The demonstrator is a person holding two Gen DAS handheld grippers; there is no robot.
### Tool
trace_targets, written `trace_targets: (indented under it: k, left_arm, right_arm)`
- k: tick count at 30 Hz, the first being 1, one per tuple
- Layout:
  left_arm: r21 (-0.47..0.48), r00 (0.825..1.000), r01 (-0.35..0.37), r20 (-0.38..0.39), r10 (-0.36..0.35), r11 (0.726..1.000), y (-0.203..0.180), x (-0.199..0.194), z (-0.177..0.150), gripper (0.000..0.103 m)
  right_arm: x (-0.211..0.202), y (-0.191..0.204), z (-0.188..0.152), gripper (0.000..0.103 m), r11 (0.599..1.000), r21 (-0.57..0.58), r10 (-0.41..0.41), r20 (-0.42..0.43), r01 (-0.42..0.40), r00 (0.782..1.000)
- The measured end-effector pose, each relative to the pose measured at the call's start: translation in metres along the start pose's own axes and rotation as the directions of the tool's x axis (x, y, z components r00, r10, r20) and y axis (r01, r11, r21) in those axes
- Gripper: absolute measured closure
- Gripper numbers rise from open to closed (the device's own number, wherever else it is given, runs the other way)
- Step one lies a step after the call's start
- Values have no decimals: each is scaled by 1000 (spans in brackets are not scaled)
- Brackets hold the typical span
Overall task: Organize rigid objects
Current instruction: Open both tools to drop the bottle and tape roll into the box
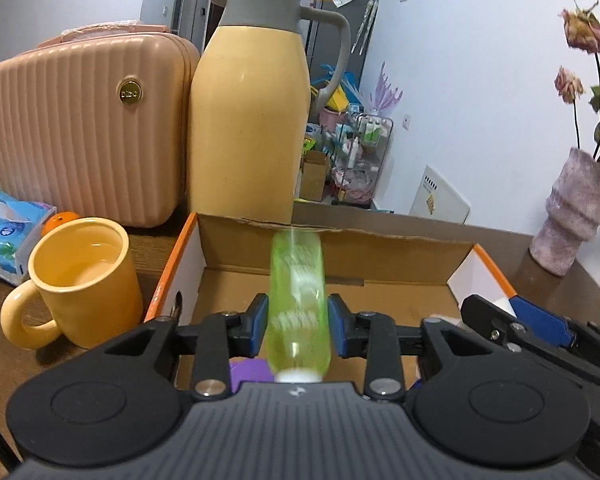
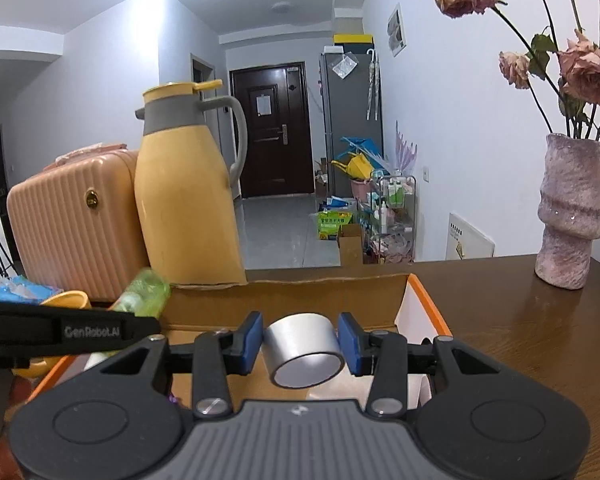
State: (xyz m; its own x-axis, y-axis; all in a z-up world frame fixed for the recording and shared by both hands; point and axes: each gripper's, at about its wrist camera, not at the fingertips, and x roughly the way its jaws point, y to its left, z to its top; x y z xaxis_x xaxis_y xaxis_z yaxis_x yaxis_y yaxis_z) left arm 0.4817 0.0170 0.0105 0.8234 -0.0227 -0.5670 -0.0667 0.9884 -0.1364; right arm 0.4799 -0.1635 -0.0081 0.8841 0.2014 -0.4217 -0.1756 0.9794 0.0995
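Left wrist, hidden: the bottle is smeared and its print can't be read. Its base is cut off by my claw body, and a purple thing below is mostly covered.
Left wrist, claw: my left claw is part-open. The bottle stands between the pads, which look just clear of it, over the box.
Right wrist, hidden: the strap of my left claw covers the bottle's lower half. What lies on the box floor is hard to make out.
Right wrist, claw: my right claw is clamped on a silver can lying sideways with its end toward me, held above the box.
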Motion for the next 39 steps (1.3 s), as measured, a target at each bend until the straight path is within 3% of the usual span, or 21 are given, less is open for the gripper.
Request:
trace_targets:
  k: [1,2,3,4,5,8,24,39]
  left_arm:
    - [6,1000,-13,9,13,1000,-1,-2,-1,29]
    - [7,999,-34,34,34,999,-1,-7,-1,18]
    - [3,995,-69,67,68,998,-1,-12,-1,3]
    - [3,992,-90,93,89,996,0,-17,-1,0]
    - [-2,990,-96,106,96,995,1,-20,-1,0]
    - [-37,991,-96,94,99,995,8,-20,0,0]
    - [-25,989,-121,86,123,992,7,-19,2,0]
    - [-27,984,-134,118,137,991,19,-55,-8,0]
  right_arm:
    - [1,-1,-1,61,1000,1,2,-12,-2,1000]
    - [2,-2,-1,50,1000,7,1,-22,-1,1000]
    - [3,-4,-1,32,1000,15,-6,-30,7,1000]
    - [3,-5,-1,23,999,24,-24,-35,24,999]
    - [3,-7,-1,9,999,34,-33,-30,34,999]
    - [-1,-11,0,0,998,55,-42,-6,43,999]
    - [-14,-5,4,0,999,31,-43,14,43,999]
    - [-47,-1,3,0,999,-5,-41,47,42,998]
